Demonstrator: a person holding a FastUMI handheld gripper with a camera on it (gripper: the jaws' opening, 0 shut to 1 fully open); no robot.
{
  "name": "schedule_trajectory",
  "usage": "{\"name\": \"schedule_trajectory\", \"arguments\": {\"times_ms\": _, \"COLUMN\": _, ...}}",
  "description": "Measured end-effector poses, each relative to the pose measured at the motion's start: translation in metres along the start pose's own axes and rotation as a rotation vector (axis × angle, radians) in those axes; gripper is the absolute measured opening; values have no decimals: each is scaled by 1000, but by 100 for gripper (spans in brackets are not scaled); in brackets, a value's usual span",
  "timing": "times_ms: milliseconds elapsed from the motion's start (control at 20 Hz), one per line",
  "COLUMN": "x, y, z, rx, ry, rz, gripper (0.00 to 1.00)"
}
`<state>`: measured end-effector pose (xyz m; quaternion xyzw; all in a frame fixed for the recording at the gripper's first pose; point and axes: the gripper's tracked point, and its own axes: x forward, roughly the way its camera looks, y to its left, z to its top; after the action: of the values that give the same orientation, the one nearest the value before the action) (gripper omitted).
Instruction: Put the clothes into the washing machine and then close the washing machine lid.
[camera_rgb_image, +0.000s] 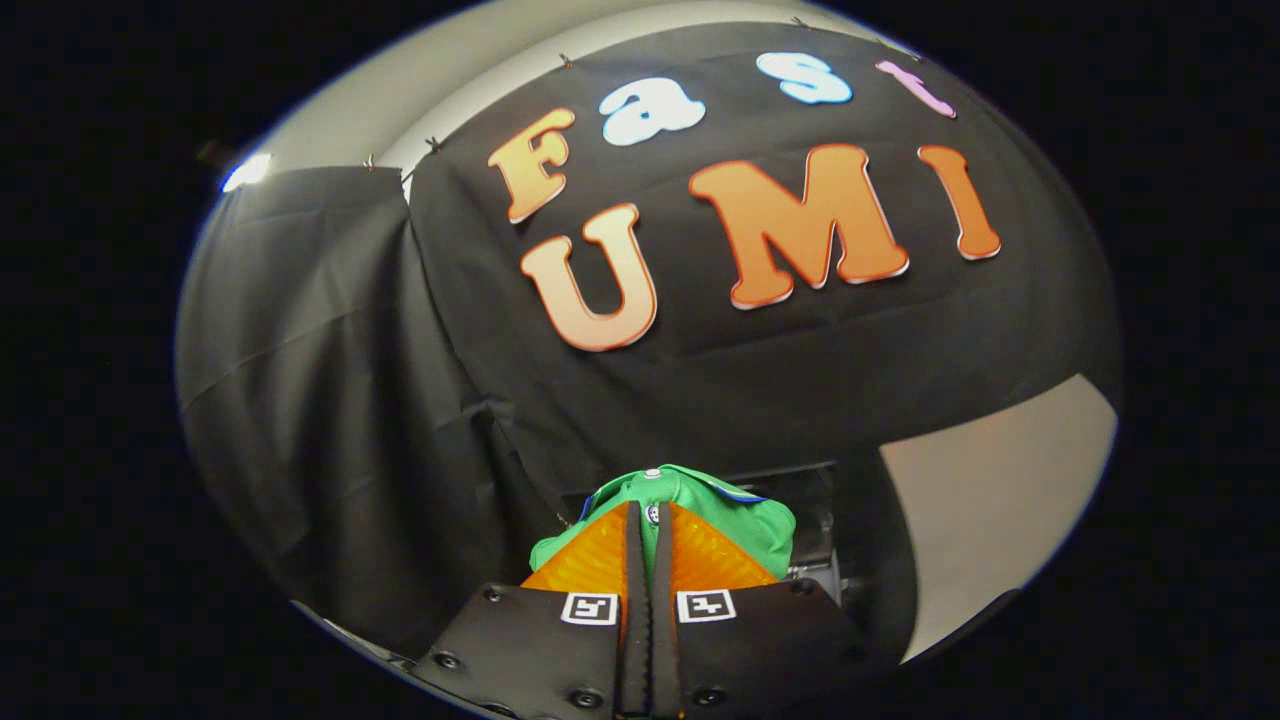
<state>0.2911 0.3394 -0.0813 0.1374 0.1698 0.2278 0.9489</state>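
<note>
Between the two fingers of the gripper (650, 520), a green garment (700, 500) is pinched, the jaws drawn almost fully together on a fold of its fabric. The cloth bunches up just ahead of the fingertips, with a white button and a blue-edged collar showing on it. Just beyond and right of the garment sits a dark, boxy opening with metal parts (815, 530); whether it is the washing machine, or what it holds, cannot be made out. Black cloth drapes (330, 400) behind, beside a pale wall (990, 490).
</note>
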Motion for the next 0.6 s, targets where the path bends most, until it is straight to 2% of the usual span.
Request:
{"name": "schedule_trajectory", "arguments": {"times_ms": 250, "x": 76, "y": -22, "z": -100, "rx": 69, "ry": 175, "rz": -98, "gripper": 8}}
{"name": "schedule_trajectory", "arguments": {"times_ms": 350, "x": 98, "y": -27, "z": -137, "rx": 77, "ry": 231, "rz": -119, "gripper": 8}}
{"name": "schedule_trajectory", "arguments": {"times_ms": 600, "x": 146, "y": -66, "z": -225, "rx": 140, "ry": 362, "rz": -231, "gripper": 8}}
